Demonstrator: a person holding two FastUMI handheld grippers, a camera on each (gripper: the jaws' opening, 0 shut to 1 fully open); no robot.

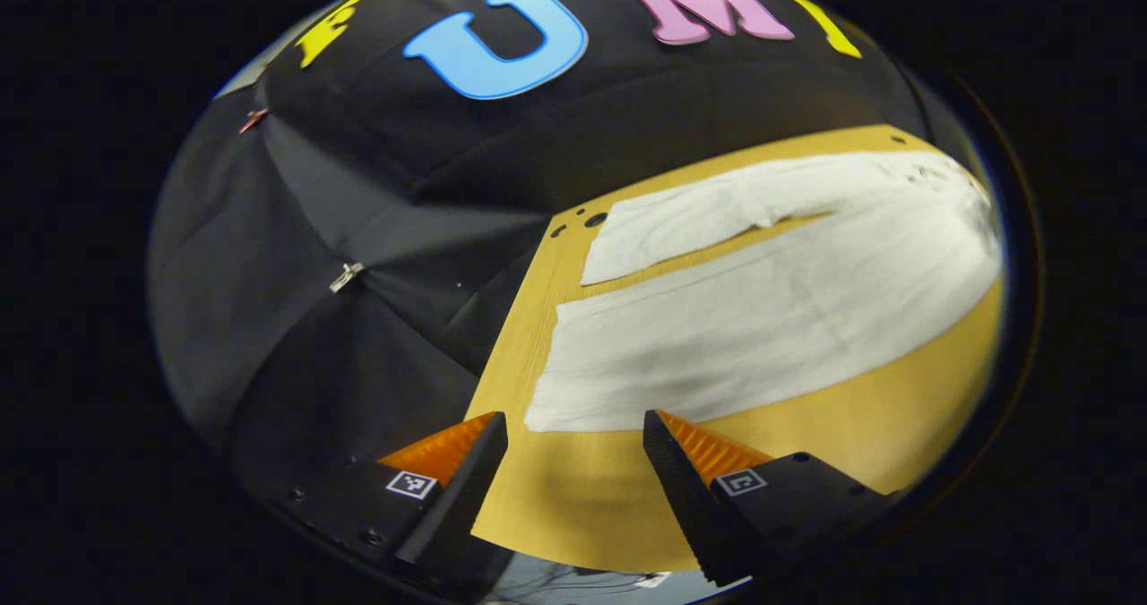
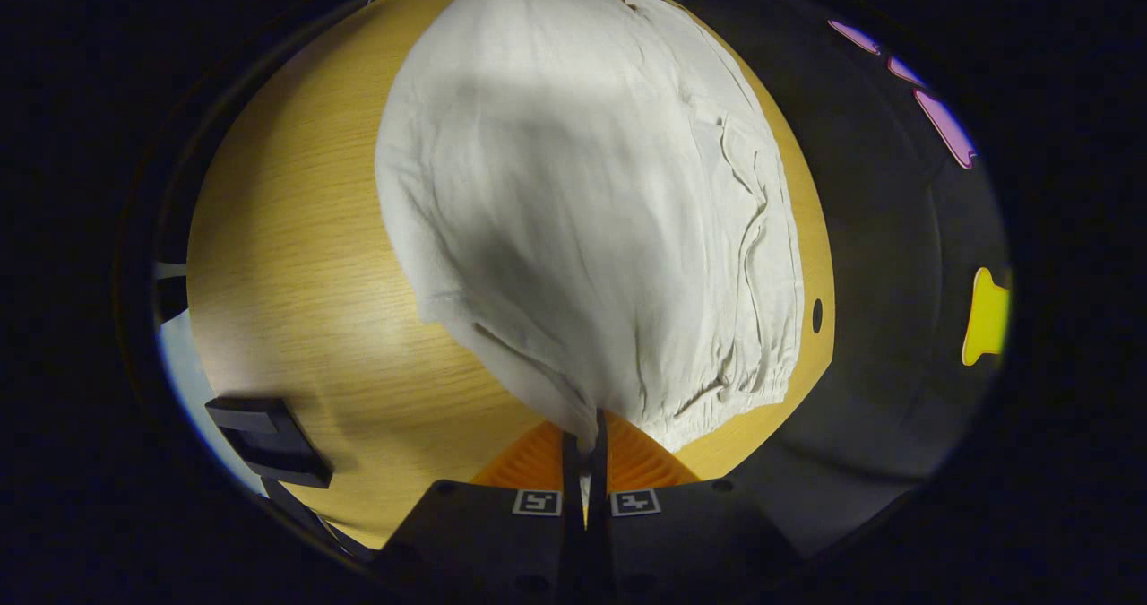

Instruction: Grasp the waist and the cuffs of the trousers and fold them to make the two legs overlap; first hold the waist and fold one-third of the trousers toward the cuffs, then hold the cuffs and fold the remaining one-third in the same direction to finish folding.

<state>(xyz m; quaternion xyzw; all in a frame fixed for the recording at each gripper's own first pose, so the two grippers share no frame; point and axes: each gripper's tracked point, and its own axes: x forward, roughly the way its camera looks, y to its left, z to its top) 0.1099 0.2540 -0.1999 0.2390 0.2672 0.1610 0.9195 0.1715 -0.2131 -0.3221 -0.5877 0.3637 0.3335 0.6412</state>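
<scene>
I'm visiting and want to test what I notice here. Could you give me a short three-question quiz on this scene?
1. True or false: the right gripper is shut on the trousers.
2. The left gripper is: A open, B shut on cloth.
3. Fill in: the trousers lie on a wooden ____.

Key: 1 true, it pinches the waist end. 2 A, near a cuff but apart from it. 3 table.

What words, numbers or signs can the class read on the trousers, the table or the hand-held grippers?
On the trousers: none.
On the table: none.
On the left hand-held gripper: square markers, coded patterns, no words.
On the right hand-held gripper: the same kind of pattern, no words.
</scene>
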